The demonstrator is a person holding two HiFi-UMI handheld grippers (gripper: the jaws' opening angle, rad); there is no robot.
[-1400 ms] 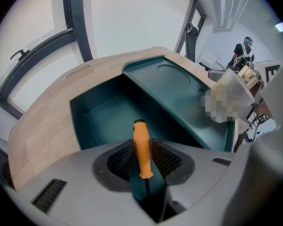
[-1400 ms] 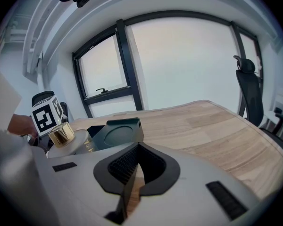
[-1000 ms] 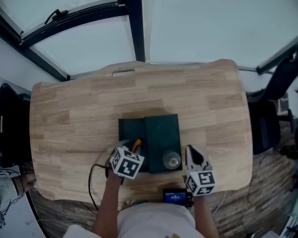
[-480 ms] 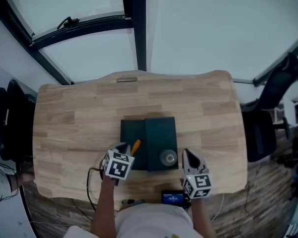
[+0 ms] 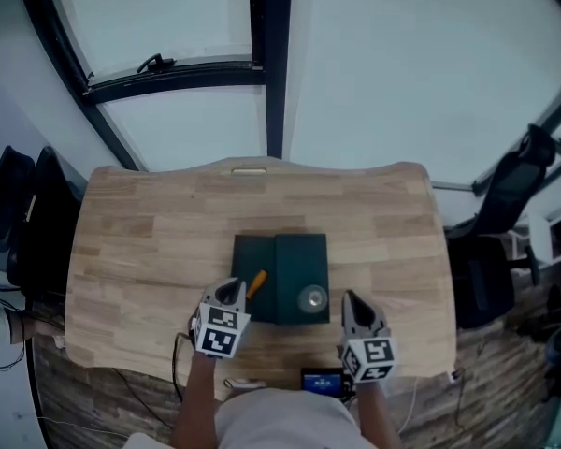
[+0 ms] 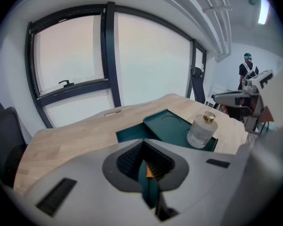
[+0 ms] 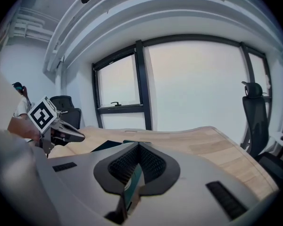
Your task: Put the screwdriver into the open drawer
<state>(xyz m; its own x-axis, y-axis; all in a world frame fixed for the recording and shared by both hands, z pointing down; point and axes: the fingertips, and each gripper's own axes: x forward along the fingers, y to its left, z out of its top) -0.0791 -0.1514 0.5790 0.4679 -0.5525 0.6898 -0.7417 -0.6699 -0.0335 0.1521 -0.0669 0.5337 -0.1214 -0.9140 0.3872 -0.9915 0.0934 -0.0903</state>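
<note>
The orange-handled screwdriver lies in the open drawer on the left side of a dark green box. A clear glass bottle with a gold cap stands on the box's top. My left gripper hovers at the drawer's near left corner. Its jaws have just been closing and are now shut with nothing between them. In the left gripper view only a sliver of the orange screwdriver shows past the left gripper. My right gripper hangs right of the box, shut and empty.
The box sits near the front of a wooden table. A small device with a blue screen and a dark cable lie at the front edge. Office chairs flank the table. A person stands far off.
Both grippers have lifted and drawn back toward the table's front edge. The left one has come away from the screwdriver, which stays lying in the drawer.
</note>
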